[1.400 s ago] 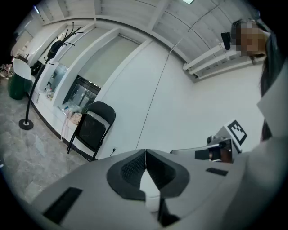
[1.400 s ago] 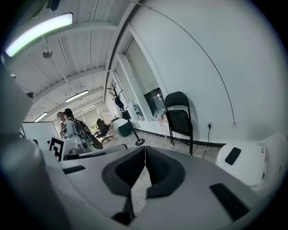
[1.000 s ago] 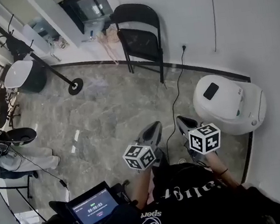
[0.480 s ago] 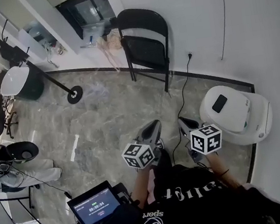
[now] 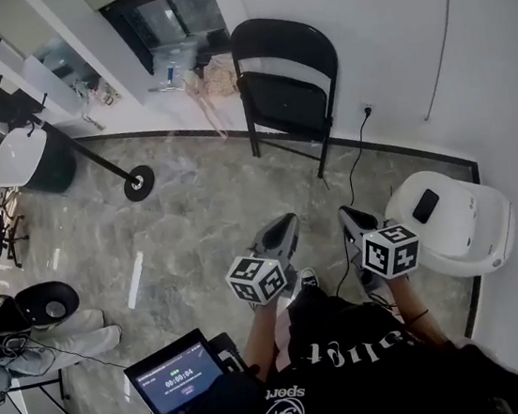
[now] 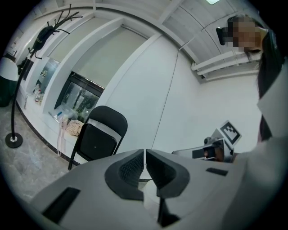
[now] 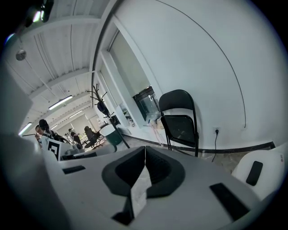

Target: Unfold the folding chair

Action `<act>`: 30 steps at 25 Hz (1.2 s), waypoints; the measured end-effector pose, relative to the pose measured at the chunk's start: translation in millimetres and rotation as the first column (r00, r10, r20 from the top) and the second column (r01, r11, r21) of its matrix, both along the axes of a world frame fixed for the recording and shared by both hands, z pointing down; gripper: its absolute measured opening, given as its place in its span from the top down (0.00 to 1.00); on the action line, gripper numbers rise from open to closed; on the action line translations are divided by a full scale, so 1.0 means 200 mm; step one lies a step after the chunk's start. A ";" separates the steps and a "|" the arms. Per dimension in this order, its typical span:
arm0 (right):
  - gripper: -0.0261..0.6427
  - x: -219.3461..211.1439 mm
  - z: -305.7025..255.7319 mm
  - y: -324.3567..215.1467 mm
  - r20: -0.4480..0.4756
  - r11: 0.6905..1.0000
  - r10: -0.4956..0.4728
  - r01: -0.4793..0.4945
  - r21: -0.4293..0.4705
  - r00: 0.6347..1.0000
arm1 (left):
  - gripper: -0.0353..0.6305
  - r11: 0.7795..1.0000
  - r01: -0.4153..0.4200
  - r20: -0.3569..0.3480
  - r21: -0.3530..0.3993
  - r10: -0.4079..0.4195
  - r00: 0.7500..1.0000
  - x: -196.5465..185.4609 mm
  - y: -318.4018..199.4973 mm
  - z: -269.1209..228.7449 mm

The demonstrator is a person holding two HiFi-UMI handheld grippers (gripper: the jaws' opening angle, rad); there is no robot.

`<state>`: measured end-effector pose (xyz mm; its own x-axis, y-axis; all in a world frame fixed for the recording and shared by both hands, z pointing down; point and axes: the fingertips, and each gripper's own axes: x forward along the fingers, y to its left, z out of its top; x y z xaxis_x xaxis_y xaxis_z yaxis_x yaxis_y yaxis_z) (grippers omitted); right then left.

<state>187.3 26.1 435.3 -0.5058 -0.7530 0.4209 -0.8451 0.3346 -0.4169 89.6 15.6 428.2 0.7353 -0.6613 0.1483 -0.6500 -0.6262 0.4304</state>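
The left gripper (image 5: 284,229) is clenched. In the left gripper view its dark pads (image 6: 130,168) meet along a thin seam with nothing between them. The right gripper (image 5: 349,219) is clenched too, and its pads (image 7: 158,170) are pressed together on nothing. Both are held side by side in the air, pointing toward the folding chair (image 5: 287,86) but well short of it, and they touch nothing.

The black chair stands folded against the white wall (image 5: 377,25). Its seat panel is swung up close to the backrest and its legs rest on the grey marbled floor (image 5: 204,218).

In front of the chair, bare floor runs all the way to the grippers. Just left of the chair, a heap of pale cloth (image 5: 217,79) lies at the foot of the wall. Further left is the round black base of a stand (image 5: 138,182), well apart from the chair's legs. Just right of the chair's right leg is a wall socket (image 5: 366,109). A black cable (image 5: 355,155) drops from it and trails across the floor toward the right gripper. Right of the chair and nearer the person sits a white rounded unit (image 5: 450,223), which narrows the room on that side.
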 end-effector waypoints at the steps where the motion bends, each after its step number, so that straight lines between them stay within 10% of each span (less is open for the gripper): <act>1: 0.94 -0.01 0.00 -0.04 -0.002 1.000 0.013 -0.013 0.000 1.000 | 0.94 1.000 -0.005 0.002 -0.001 0.005 1.000 -0.03 -0.04 0.00; 30: 0.94 0.19 0.03 -1.19 0.009 0.999 0.031 -0.031 -0.035 0.999 | 0.94 0.995 0.025 -0.002 -0.094 -0.025 1.000 0.07 -1.09 0.11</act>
